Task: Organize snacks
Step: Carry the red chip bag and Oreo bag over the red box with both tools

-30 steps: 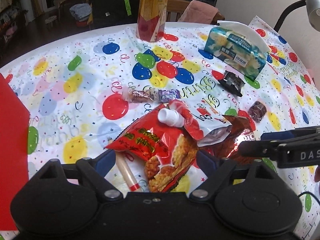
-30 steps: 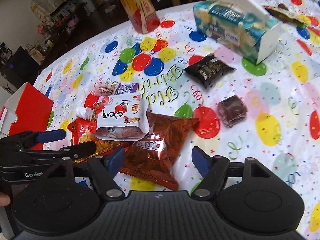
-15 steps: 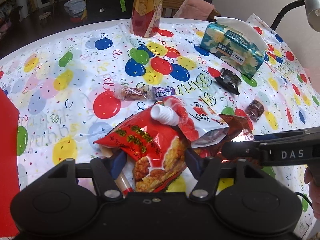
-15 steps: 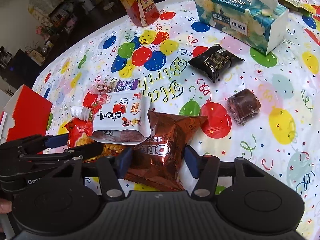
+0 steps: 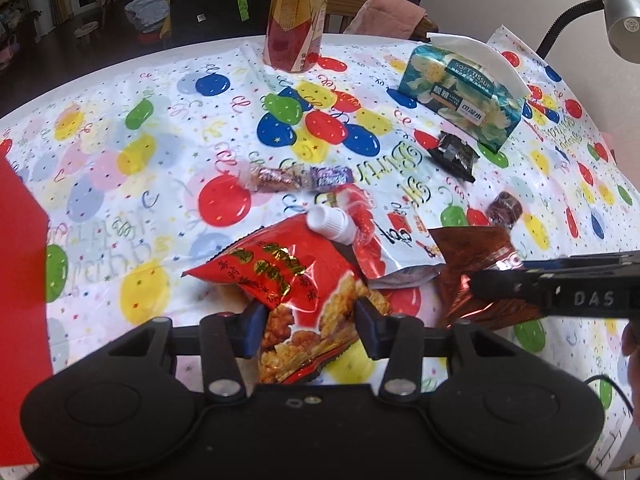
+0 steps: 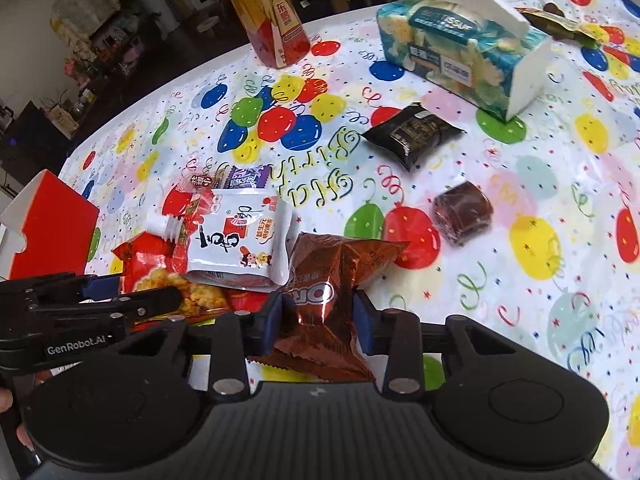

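I am looking over a round table (image 5: 120, 80) that is wearing a white cloth printed with coloured balloons. A red box (image 6: 44, 224) is sitting at its left edge. Toward the far side, a tissue box (image 6: 460, 44) is lying with a white sheet sticking up, and an orange-and-red drink bottle (image 5: 296, 16) is standing upright.

Near me, a heap of snacks is lying in the middle. My left gripper (image 5: 306, 328) is closing its blue pads on the near end of a red snack bag (image 5: 288, 280) showing fried pieces; the bag is bulging between the pads. My right gripper (image 6: 318, 316) is pinching a brown Oreo packet (image 6: 328, 292), and the foil is crumpling where the pads are pressing in. Both packets are resting low over the cloth, side by side, with the red bag to the left.

A white spouted pouch (image 6: 236, 236) is lying across both, its cap (image 5: 330, 222) pointing left. Beyond the heap, a black wrapped cake (image 6: 412, 134) is sitting near the tissue box, and a dark brown wrapped sweet (image 6: 462, 214) is lying apart to the right. Two small wrapped candies, one brown (image 5: 276, 176) and one purple (image 5: 332, 176), are lying end to end just behind the pouch.
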### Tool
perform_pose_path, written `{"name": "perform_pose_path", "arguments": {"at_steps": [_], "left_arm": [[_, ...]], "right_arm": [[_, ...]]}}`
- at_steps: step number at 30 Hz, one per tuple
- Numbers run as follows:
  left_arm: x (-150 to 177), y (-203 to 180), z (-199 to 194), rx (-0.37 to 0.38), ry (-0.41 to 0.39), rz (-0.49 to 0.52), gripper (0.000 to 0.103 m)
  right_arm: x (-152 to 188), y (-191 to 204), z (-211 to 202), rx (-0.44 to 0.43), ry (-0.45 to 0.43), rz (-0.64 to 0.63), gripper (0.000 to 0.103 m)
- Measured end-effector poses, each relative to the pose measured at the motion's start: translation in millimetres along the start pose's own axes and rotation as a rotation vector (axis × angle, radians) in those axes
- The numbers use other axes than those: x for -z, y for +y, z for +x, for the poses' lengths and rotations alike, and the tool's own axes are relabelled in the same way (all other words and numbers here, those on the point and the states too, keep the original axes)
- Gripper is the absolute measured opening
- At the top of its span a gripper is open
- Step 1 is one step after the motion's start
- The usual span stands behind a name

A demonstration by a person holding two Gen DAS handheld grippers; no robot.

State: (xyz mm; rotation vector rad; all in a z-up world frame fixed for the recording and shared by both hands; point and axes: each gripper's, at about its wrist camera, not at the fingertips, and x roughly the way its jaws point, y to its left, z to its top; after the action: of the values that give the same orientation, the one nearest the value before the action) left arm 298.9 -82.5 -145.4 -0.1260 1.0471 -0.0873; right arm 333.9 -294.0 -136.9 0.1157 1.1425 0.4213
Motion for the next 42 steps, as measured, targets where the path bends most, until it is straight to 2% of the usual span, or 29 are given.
{"name": "perform_pose_path", "arguments": {"at_steps": [8,18,28,42], "left_arm": [[12,17,-24,0.02,0.004,-0.011,0.044],[27,35,-72,0.092,-0.037,0.005,0.044],[43,67,-122,0.134,-0.058,0.021,0.044],[54,129,-186,0.127,-0.126,0.011,0.044]], "right_arm": [[14,9,-28,-0.003,-0.025,-0.022,0.033],[30,51,-66,-0.023,-0.077,-0.066,0.032],[41,119,-89,-0.067,-0.109,-0.129,0.032],[42,221,-98,-0.122,-0.158,-0.245,0.032]]}}
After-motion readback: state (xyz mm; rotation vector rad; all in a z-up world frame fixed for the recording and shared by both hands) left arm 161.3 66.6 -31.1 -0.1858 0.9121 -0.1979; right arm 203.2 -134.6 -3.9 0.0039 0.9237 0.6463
